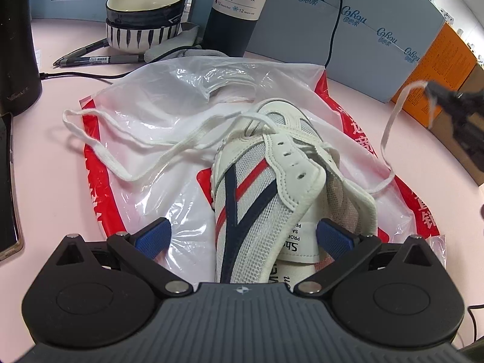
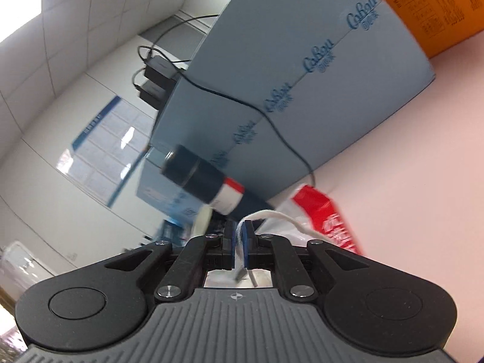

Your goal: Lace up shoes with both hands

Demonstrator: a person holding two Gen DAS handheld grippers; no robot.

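- Shoe (image 1: 266, 187): white mesh trainer with navy and red stripes, lying tilted on its side on a clear plastic bag with red print (image 1: 145, 127), on the pink table (image 1: 54, 187). Only the eyelets nearest the toe look threaded; the row of holes on the upper flap stands empty.
- Lace: one free end (image 1: 127, 139) trails loosely to the left across the bag. The other end (image 1: 390, 124) rises off the shoe to the right, up into the right gripper (image 1: 435, 93).
- Right gripper, own view: fingers pressed together, pinching the white lace (image 2: 240, 236); strands poke out front and back of the pads. View blurred, tilted.
- Left gripper (image 1: 242, 236): blue pads spread wide, straddling the heel end of the shoe; no firm contact seen, nothing held.
- Step in hand (judgement): right lace end lifted clear, ready for threading into the next empty eyelet.
- Next move calls for: lace tip aimed at the small hole, and the left gripper steadying the flap, since the shoe lies loose on slippery plastic.
- Surroundings: stacked bowls (image 1: 145, 15), vacuum bottle (image 1: 239, 9), pens (image 1: 99, 59), blue cartons (image 1: 348, 30) behind.
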